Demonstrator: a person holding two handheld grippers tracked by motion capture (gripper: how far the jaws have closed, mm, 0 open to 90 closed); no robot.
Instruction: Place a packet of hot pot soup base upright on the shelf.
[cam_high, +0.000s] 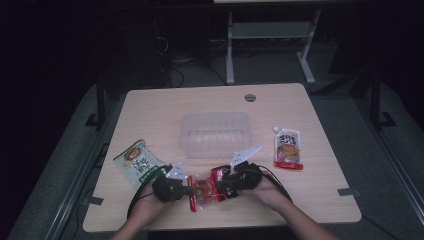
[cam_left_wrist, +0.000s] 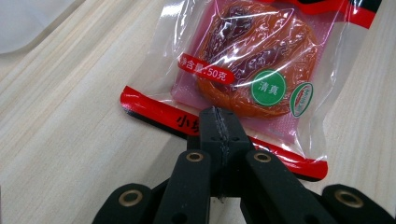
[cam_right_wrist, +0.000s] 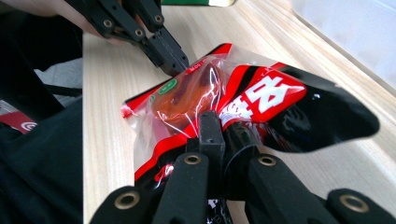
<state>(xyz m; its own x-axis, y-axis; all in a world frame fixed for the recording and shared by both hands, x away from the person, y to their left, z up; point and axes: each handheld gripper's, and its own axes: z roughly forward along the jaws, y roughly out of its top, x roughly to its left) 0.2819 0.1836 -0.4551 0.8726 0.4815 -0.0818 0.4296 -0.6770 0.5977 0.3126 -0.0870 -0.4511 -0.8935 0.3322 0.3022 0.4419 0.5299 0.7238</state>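
Where claws pinch: packet (cam_left_wrist: 243, 74) print hidden.

The support is a light wood-grain table (cam_high: 150, 107) with a pale rim, standing on a dark floor. A round grey grommet (cam_high: 250, 97) sits in the top near the far edge, right of centre. A clear plastic container (cam_high: 216, 133), rectangular with rounded corners, rests on the top at the middle. A green and white snack bag (cam_high: 136, 162) lies flat toward the near left, tilted. A white and red spouted pouch (cam_high: 288, 149) lies flat to the right of the container, well apart from it. A red and clear snack packet (cam_high: 206, 190) is at the near edge, centre; whether it rests on the wood cannot be told.
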